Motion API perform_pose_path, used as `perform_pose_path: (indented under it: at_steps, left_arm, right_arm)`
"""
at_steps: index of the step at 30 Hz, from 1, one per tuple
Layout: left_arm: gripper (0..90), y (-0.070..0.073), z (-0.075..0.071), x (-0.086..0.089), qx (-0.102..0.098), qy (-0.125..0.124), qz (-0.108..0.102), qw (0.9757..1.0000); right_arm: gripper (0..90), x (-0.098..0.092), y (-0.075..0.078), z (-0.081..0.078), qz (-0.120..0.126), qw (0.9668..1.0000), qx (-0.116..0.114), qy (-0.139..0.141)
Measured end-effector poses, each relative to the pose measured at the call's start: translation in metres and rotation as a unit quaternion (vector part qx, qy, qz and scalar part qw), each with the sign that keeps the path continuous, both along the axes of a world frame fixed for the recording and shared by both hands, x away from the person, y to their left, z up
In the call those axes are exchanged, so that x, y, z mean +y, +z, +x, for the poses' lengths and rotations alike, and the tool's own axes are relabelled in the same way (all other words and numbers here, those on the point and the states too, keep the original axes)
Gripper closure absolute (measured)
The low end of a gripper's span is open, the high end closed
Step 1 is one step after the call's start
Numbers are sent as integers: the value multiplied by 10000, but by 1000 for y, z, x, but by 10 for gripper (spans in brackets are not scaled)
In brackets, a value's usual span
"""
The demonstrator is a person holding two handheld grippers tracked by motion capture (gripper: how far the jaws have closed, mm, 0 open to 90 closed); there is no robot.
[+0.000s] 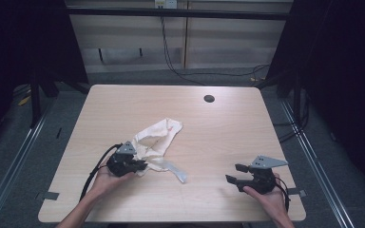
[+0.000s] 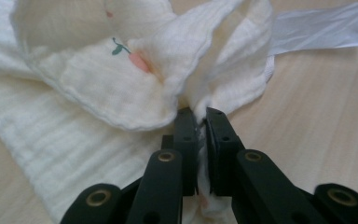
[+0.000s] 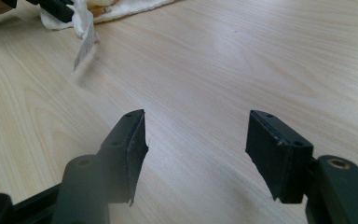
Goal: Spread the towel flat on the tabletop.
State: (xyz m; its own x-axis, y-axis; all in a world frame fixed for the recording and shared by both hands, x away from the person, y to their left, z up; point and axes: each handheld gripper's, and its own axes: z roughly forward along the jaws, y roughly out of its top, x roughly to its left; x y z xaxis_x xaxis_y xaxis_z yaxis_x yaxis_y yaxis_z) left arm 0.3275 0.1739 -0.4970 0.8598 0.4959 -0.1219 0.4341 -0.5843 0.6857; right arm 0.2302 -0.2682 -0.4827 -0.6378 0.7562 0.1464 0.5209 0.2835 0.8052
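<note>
A fold of the white cloth (image 2: 98, 88) (crumpled on the table (image 1: 228, 133)) is pinched by the left gripper (image 2: 201, 122); the right gripper (image 3: 196, 135) is held apart, fingers (image 3: 275, 154) spread, nothing grasped.

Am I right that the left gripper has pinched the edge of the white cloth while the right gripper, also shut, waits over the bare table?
Not quite: the right gripper is open, its jaws standing wide apart over the bare table, as the right gripper view shows. The rest holds: the left gripper is shut on the edge of the white cloth.
</note>
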Motion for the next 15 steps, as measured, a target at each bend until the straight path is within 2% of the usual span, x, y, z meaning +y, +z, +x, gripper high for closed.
perform_pose_path:
  at_steps: [6,7,15]
  left_arm:
    - [847,0,-9,-10,65,-260,-14,9996]
    - [847,1,-14,-15,35,-392,18,9992]
    - [847,1,-29,-31,80,-669,-67,9977]
  right_arm:
    - [384,5,1,-1,14,9999,23,127]
    - [390,5,1,-1,24,9999,38,135]
    - [426,4,0,0,97,9995,178,227]
